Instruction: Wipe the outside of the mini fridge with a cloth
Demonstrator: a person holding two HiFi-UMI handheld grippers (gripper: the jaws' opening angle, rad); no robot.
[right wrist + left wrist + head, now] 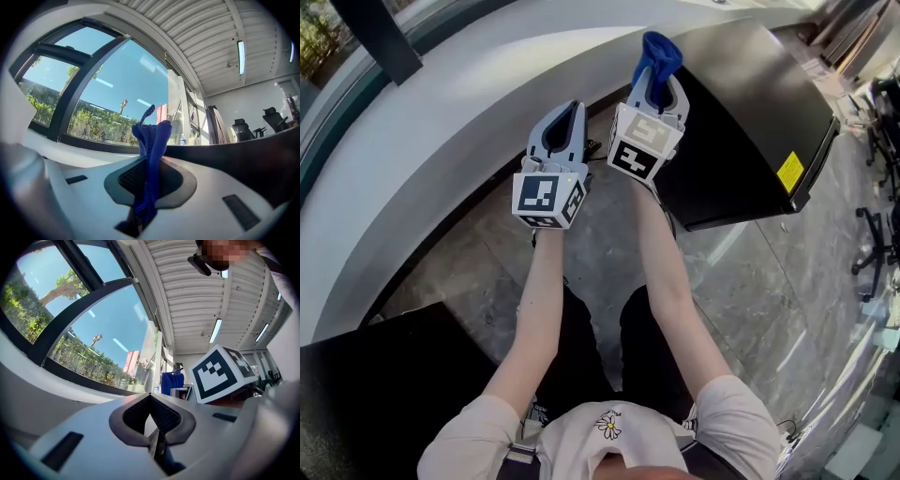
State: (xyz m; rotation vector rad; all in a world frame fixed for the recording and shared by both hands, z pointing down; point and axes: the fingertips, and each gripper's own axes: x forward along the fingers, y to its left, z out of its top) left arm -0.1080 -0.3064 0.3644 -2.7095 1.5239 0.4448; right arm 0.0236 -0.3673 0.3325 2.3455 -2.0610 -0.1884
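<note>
The room had a grey marble floor (609,253) and a broad, curved white window ledge (469,84) running under tall windows, with trees and blue sky outside. The mini fridge (750,103) stood at the person's right, close against that ledge. It was a black box with a smooth, faintly shiny top and a small yellow label (789,172) on one side.

The right gripper (661,86) had its jaws clamped on a blue cloth (151,154), which stood up in a narrow bunch beyond the tips. The gripper was raised near the fridge's nearer edge, though I could not tell whether the cloth touched it. The left gripper (571,111) hung beside it over the floor, its jaws pressed together on nothing.

The likely trouble was the grip. Only a thin fold of cloth sat between the jaws, so drag along the panel could pull it loose. With so little cloth standing out, the hard jaw tips could also rub the black finish if pressed flat. The side facing the ledge looked hard to reach.
</note>
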